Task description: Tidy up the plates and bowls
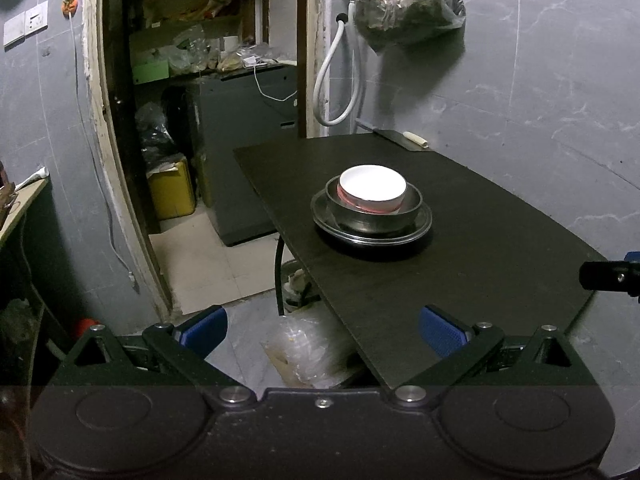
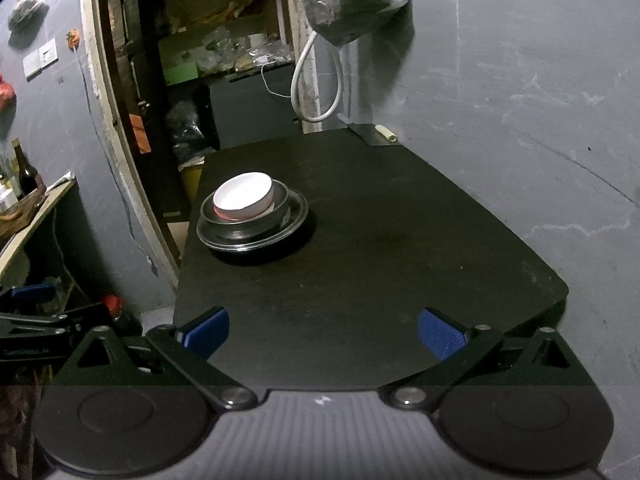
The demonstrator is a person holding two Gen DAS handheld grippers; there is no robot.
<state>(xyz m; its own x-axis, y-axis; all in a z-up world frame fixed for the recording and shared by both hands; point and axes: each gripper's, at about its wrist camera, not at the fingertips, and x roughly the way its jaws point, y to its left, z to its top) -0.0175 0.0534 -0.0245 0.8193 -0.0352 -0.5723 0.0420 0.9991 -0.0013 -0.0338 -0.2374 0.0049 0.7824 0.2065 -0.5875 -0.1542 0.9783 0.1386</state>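
A white bowl with a pink band sits inside a steel bowl, which sits on a steel plate stacked on a dark plate, all on the black table. The stack also shows in the right wrist view: white bowl, steel bowl, steel plate. My left gripper is open and empty, held back at the table's near left edge. My right gripper is open and empty over the table's near end. The right gripper's tip shows in the left wrist view.
A cleaver with a pale handle lies at the table's far edge by the grey wall. A bag hangs on a tap above a white hose. A cluttered doorway opens on the left. Plastic bags lie under the table.
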